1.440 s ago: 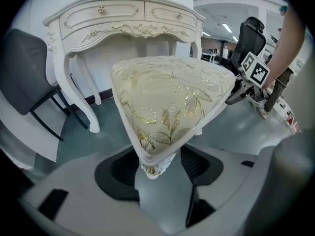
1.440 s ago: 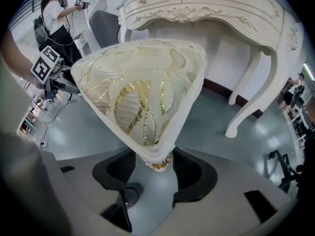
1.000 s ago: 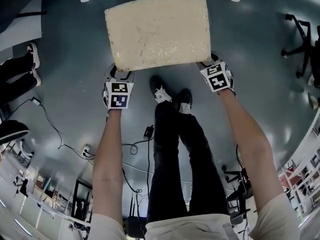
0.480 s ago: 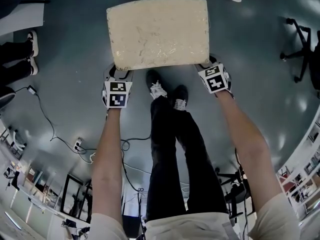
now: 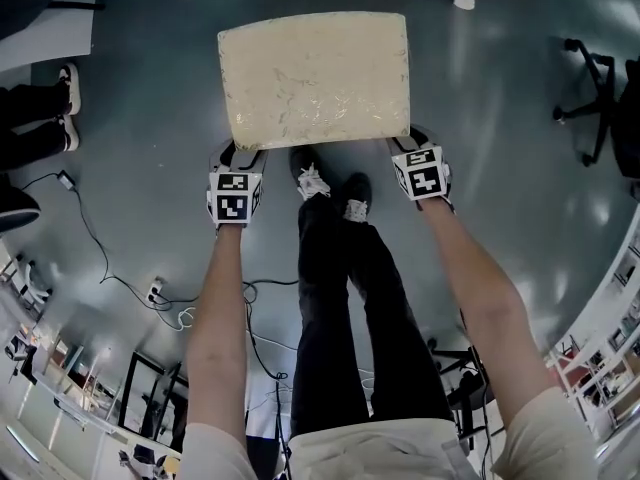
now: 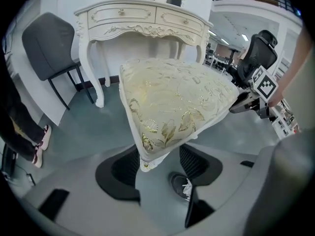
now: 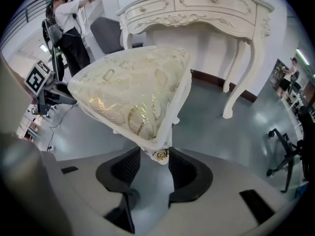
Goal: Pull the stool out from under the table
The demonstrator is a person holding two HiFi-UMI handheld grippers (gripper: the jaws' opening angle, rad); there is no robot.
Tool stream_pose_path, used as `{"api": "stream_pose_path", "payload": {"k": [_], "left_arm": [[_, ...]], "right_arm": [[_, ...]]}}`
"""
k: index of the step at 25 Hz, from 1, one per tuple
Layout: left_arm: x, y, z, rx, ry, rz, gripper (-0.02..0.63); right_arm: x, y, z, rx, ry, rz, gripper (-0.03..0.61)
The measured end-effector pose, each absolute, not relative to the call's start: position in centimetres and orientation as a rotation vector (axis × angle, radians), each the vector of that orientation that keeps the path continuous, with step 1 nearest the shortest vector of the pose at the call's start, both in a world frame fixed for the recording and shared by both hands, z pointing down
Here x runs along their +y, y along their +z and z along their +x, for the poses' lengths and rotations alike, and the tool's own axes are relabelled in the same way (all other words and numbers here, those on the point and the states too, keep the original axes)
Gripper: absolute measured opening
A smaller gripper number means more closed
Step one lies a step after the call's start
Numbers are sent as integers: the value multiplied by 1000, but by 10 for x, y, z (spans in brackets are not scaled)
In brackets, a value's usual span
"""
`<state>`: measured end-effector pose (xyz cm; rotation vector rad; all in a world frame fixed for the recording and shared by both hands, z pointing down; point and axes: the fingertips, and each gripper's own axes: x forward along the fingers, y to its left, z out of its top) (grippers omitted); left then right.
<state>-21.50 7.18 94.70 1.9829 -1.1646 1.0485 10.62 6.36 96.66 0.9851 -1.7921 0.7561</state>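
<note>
Before the bench (image 6: 142,19), the stool (image 5: 313,78) lies crosswise; your left fingers (image 6: 123,169) grip one corner farthest from it, right fingers (image 7: 128,169) just closing on the other.

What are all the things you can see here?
stool: one, cream and gold, in front of the table
table: one, cream, carved, behind the stool
chair: one, grey, beside the table
office chair: one, black, far right
cable: one, dark, floor at left
bystander's legs: two, dark, far left
own legs: two, black, middle
left tool: one, grey, clamped on stool's left corner
right tool: one, grey, jaws just closed onto stool's right corner
</note>
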Motion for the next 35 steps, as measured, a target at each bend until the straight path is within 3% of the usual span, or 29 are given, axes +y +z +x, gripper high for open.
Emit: {"api": "stream_pose_path", "payload": {"k": [13,35], "left_arm": [[83,873,-219,-1168,1048,2032,255],[54,684,-177,-1243,783,2092,255]], "right_arm": [[104,883,80,-1841,751,918,205],[108,676,58,-1869,703,983,206]]}}
